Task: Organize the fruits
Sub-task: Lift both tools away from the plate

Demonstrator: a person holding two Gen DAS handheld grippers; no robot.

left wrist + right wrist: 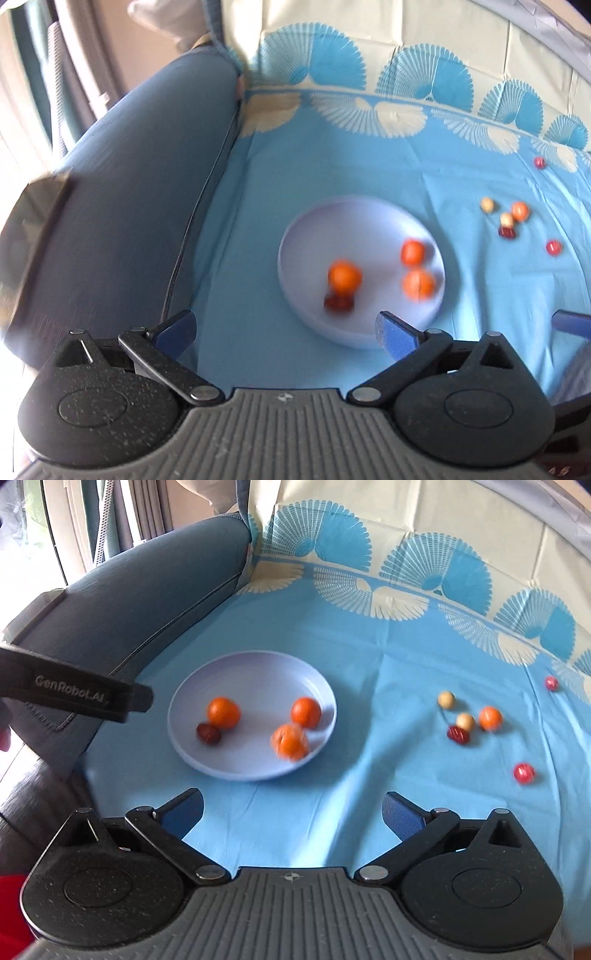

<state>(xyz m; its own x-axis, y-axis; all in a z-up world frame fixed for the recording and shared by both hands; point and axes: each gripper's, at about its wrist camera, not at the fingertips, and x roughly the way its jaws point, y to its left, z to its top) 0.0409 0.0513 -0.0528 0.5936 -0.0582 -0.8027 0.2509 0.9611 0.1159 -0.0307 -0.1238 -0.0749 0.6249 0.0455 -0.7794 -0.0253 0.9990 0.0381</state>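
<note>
My right claw (293,814) is spread wide with nothing between its blue pads, hanging over bare blue cloth just short of the pale lilac round plate (192,746). My left claw (284,334) is spread just as wide and carries nothing either, with the plate's near rim right ahead of its right finger. Both look ready for a fresh pick.

On the plate sit three small orange citrus fruits (224,712) and one dark red wrinkled date (208,733) touching the leftmost orange, so sorting looks partly done. One orange near the front rim is blurred; I judge it may be rolling.

Out to the right lie the loose ones on the light blue patterned tablecloth (369,657): two cream round fruits (446,699), a fourth orange (490,718), a second dark date (458,734) and two shiny red berries (523,772), one apart near the cloth's pattern.

Room is good between plate and cluster. The grey-blue padded armrest (147,602) hems in the left side, close to the plate.
</note>
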